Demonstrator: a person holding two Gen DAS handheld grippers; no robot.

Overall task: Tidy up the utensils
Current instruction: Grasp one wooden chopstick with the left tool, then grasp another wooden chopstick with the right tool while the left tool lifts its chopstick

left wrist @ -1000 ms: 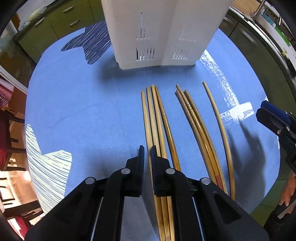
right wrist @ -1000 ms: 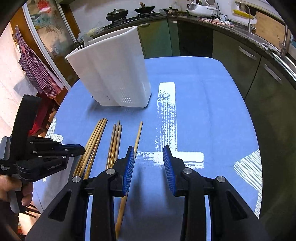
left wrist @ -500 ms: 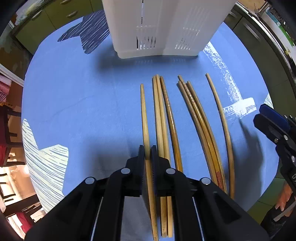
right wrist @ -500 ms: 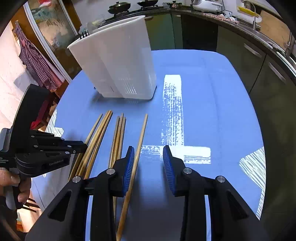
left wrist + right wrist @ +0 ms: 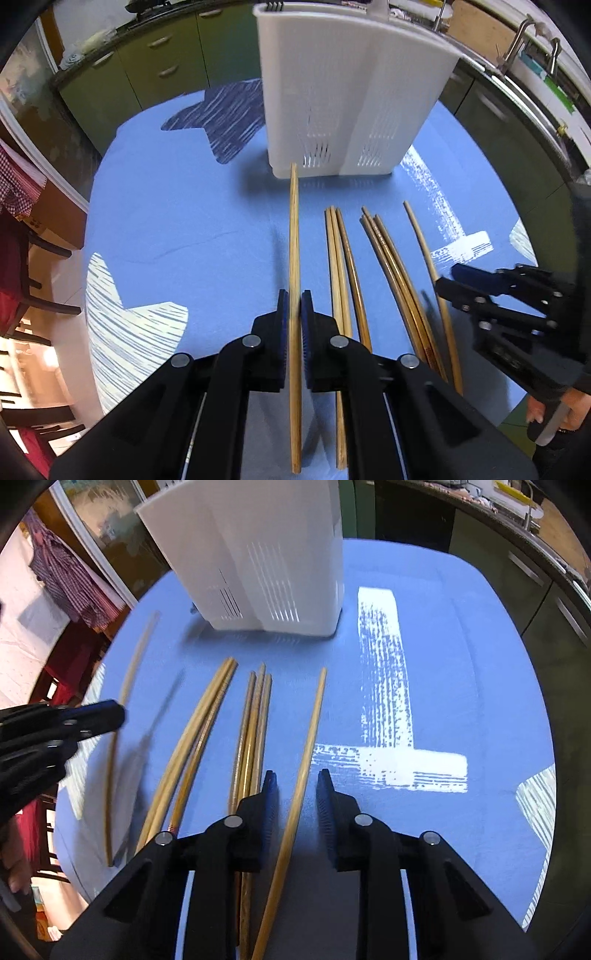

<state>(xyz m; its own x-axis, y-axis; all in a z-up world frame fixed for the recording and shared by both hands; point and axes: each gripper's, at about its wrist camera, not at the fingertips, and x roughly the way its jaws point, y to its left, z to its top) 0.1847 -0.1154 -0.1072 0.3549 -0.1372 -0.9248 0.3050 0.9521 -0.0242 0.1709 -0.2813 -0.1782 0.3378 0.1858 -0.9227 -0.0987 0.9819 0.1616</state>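
The left tool (image 5: pixel 294 310) is clamped on one tan wooden chopstick (image 5: pixel 294 236), whose long axis points at the white slotted plastic utensil holder (image 5: pixel 347 96) toward the counter's far edge, while the right tool (image 5: pixel 295 794), parted, straddles another chopstick (image 5: pixel 308 738) lying flat.

Hidden, cropped, blurred

Rack (image 5: pixel 258 554) top cropped by frame edge; chopstick (image 5: pixel 125 701) left of rack motion-blurred, part-hidden behind left gripper (image 5: pixel 92 720); lone chopstick's (image 5: pixel 432 273) middle hidden behind right gripper (image 5: pixel 454 280).

Wooden chopsticks (image 5: pixel 395 273) before white holder (image 5: pixel 351 96)
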